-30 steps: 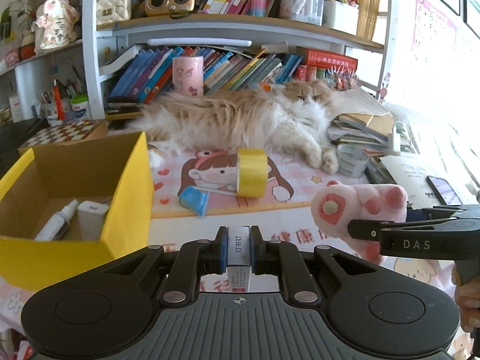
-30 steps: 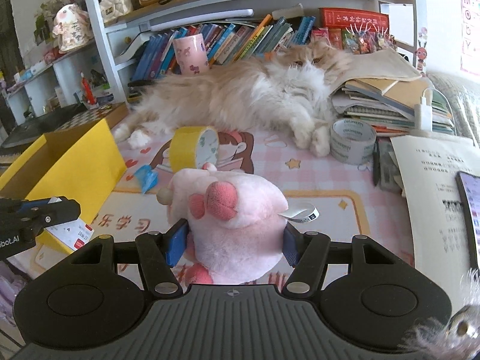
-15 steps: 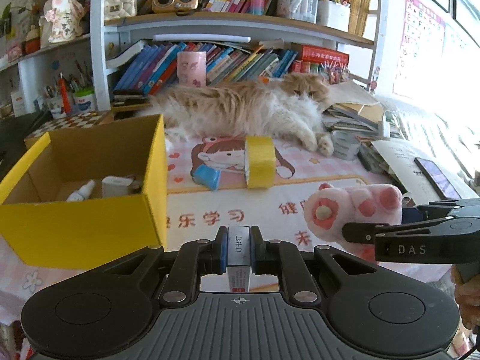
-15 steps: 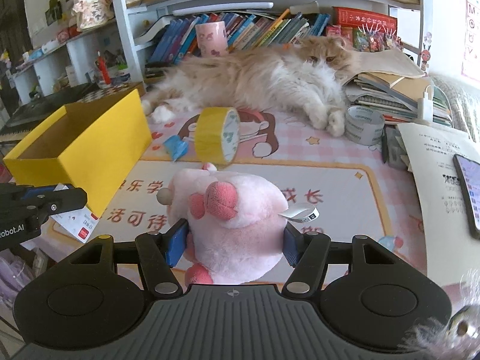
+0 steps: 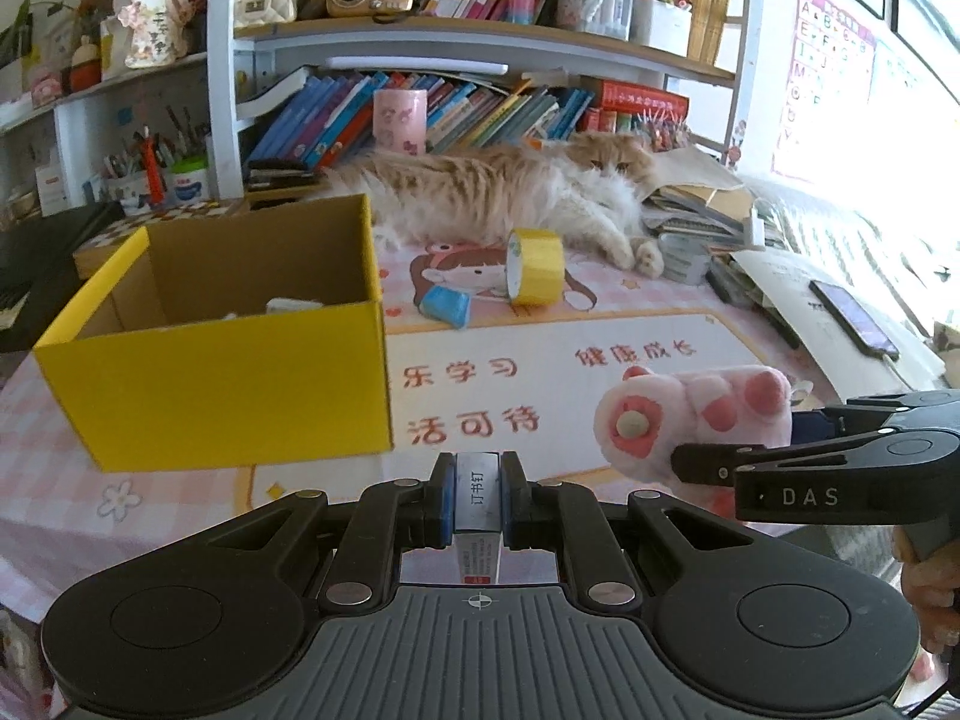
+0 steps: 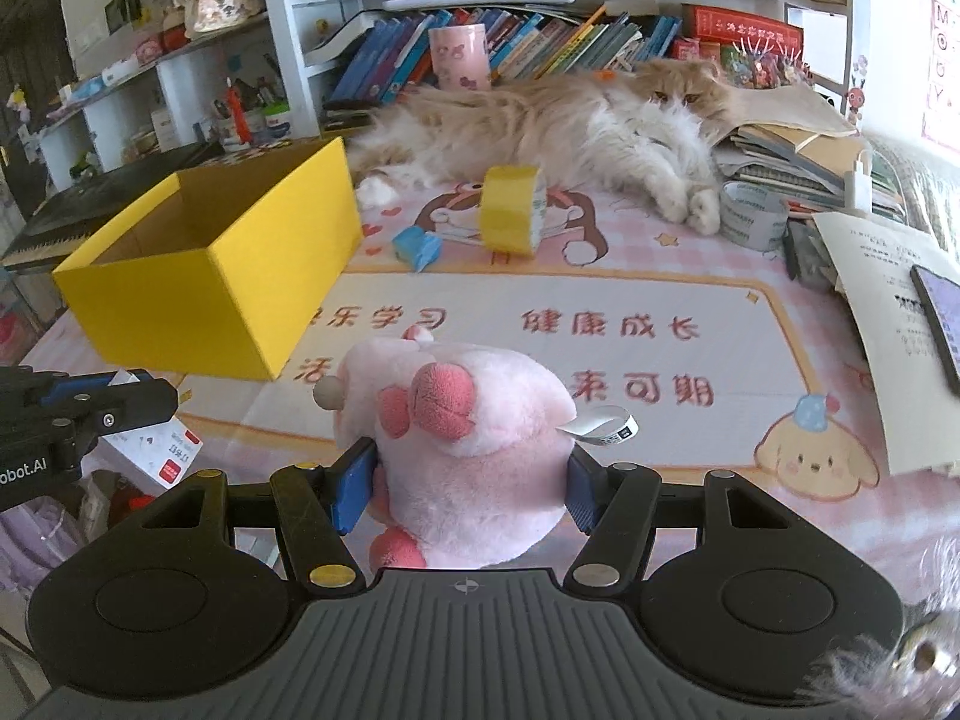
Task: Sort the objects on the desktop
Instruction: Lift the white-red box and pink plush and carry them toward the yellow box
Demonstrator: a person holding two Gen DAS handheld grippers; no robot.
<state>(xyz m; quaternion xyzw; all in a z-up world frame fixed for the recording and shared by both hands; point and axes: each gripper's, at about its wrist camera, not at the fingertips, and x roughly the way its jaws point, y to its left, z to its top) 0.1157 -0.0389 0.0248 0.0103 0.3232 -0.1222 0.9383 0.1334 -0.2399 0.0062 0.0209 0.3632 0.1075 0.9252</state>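
Left gripper [image 5: 477, 498]: pressed together on a small white box [image 5: 478, 501] with red print, bottom centre of the left view; in the right view the same box [image 6: 159, 450] shows at lower left under the black fingers [image 6: 114, 405].
Right gripper [image 6: 468, 480]: part spread, its blue pads pinching a pink plush [image 6: 462, 450] at both flanks, low centre of the right view; in the left view the plush [image 5: 690, 420] sits at right centre.
Left view only: two pale items low inside the yellow box [image 5: 228, 330], and a hand [image 5: 927, 588] at the right edge.
Right view only: the plush's white tag [image 6: 603, 426], a grey tape roll [image 6: 753, 213] beside the cat's paws, and the box [image 6: 204, 264] interior hidden.
Change: a second ago the yellow box filled the left edge, close up; now it stands whole at centre left, farther up the frame. Both grips are unchanged.
Count: one yellow box, one plush, one yellow tape roll [image 5: 534, 264], one blue item [image 5: 444, 303], one cat [image 5: 510, 192], one phone [image 5: 852, 318].
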